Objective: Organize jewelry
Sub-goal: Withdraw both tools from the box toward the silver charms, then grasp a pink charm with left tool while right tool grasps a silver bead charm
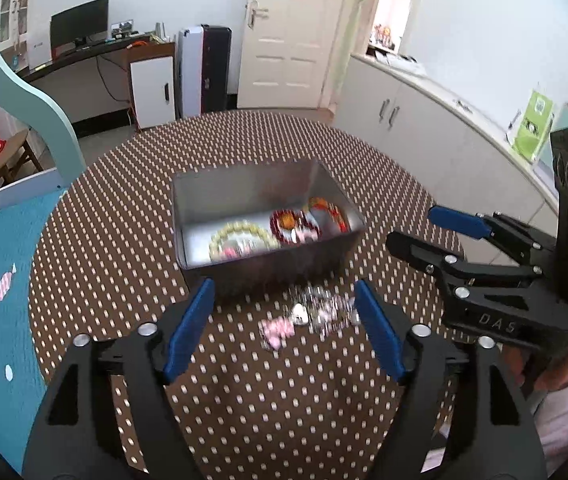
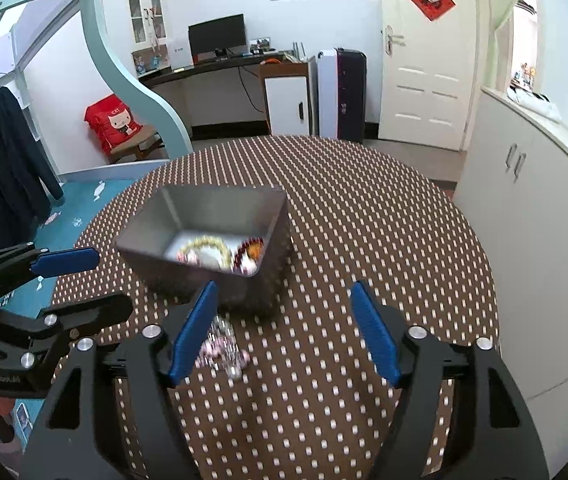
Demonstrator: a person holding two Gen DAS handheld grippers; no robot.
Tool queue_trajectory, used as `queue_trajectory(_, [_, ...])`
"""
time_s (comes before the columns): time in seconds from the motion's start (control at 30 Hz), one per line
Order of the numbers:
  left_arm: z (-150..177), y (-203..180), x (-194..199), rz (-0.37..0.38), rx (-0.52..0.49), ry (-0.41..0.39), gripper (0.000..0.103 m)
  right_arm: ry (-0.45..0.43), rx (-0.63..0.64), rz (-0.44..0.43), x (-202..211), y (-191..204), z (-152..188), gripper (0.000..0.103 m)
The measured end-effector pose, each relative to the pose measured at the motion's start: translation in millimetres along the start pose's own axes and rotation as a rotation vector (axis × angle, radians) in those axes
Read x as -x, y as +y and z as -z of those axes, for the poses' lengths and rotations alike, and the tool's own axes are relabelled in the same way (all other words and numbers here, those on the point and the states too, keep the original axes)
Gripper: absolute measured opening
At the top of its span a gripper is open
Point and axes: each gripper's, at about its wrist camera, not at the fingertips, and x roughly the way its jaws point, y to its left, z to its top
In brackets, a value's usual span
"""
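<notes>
The left gripper (image 1: 284, 332), spread wide, frames the loose bracelet (image 1: 304, 316) (blurred); it should descend straight, pinching the clustered beads beside the tin (image 1: 260, 188).

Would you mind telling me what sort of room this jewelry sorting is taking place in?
Most likely a bedroom or child's room at home. A teal loft-bed frame curves up on the left, a desk with a monitor stands against the far wall, and the jewelry tin sits on a round polka-dot table.

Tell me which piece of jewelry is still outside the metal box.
The pink-and-silver bracelet on the dotted tablecloth, just in front of the box. The yellow bead bracelet and red one lie inside.
</notes>
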Motion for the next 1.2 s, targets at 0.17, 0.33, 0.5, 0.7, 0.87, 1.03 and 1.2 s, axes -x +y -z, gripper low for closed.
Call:
queue_trajectory(0.17, [17.8,-1.8,-19.5,-0.004,-0.001,0.071,0.068,0.045,-0.030,0.007,-3.7,-5.4,18.8,0.072])
queue_trajectory(0.33, [31.3,3.1,-38.8,-0.013,0.014,0.126,0.048,0.075,-0.041,-0.001,-6.5,-7.0,31.4,0.072])
queue_trajectory(0.5, [35.5,6.0,-51.3,-0.017,0.025,0.140,0.044,0.087,-0.038,-0.019,-7.7,-4.1,38.7,0.072])
queue_trajectory(0.7, [36.4,8.5,-58.4,-0.055,0.026,0.140,0.019,0.101,-0.025,-0.039,-11.6,2.2,42.2,0.072])
queue_trajectory(0.87, [39.5,12.9,-53.0,-0.050,0.031,0.137,0.015,0.107,0.004,-0.069,-13.4,9.9,45.0,0.072])
queue_trajectory(1.03, [40.2,16.1,-43.6,-0.052,0.063,0.105,0.015,0.124,0.059,-0.089,-24.0,22.1,46.4,0.041])
queue_trajectory(1.2, [41.5,23.3,-30.0,-0.048,0.113,0.052,0.015,0.132,0.097,-0.074,-37.6,29.3,48.7,0.011])
